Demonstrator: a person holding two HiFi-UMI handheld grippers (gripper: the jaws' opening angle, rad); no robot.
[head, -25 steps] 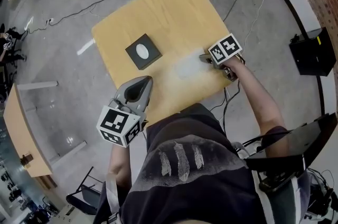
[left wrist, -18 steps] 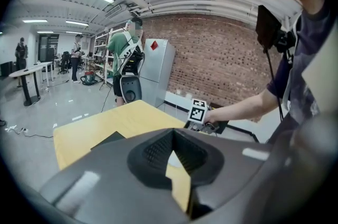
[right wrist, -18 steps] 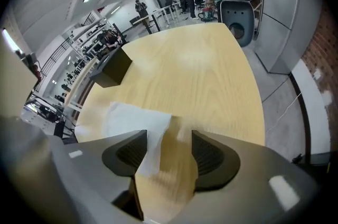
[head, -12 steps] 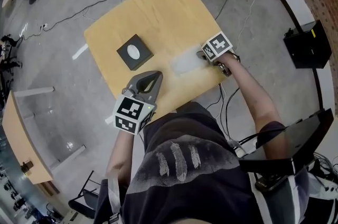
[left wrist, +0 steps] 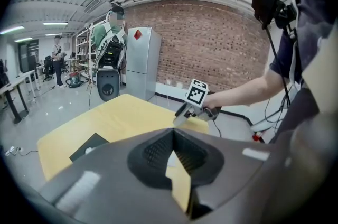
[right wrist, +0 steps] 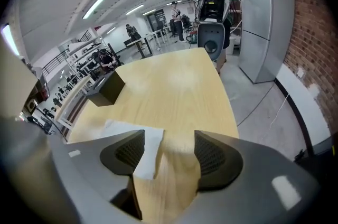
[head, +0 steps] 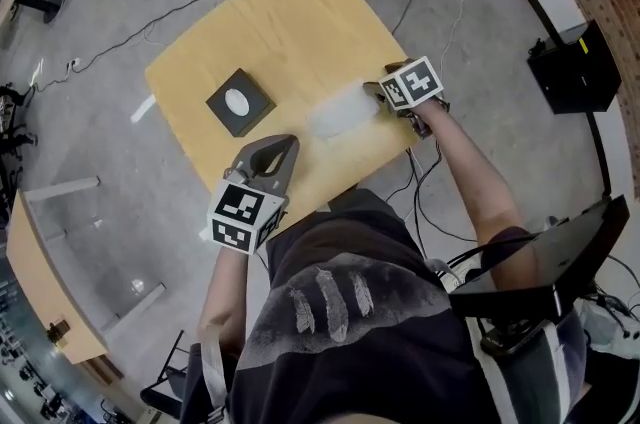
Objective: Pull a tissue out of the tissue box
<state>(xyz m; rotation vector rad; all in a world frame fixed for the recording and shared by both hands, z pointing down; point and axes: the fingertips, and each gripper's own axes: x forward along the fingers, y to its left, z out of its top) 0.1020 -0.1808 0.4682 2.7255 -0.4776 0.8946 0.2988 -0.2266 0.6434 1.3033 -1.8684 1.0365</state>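
White tissue (head: 338,116) flat just beside right tongs (head: 372,95); jaws just spread, empty.

The tissue box (head: 240,102) is a low, dark, square box with a white oval in the middle of its top. It sits upright toward the left side of the pale wooden counter (head: 300,12). One white tissue (head: 338,117) lies spread flat on the counter near its right edge, well apart from the box.

The table (head: 300,12) is bare across its upper half, open for passing. Lower down, the tissue box (head: 240,102) at centre left and the flat tissue (head: 338,117) to its right take up room.
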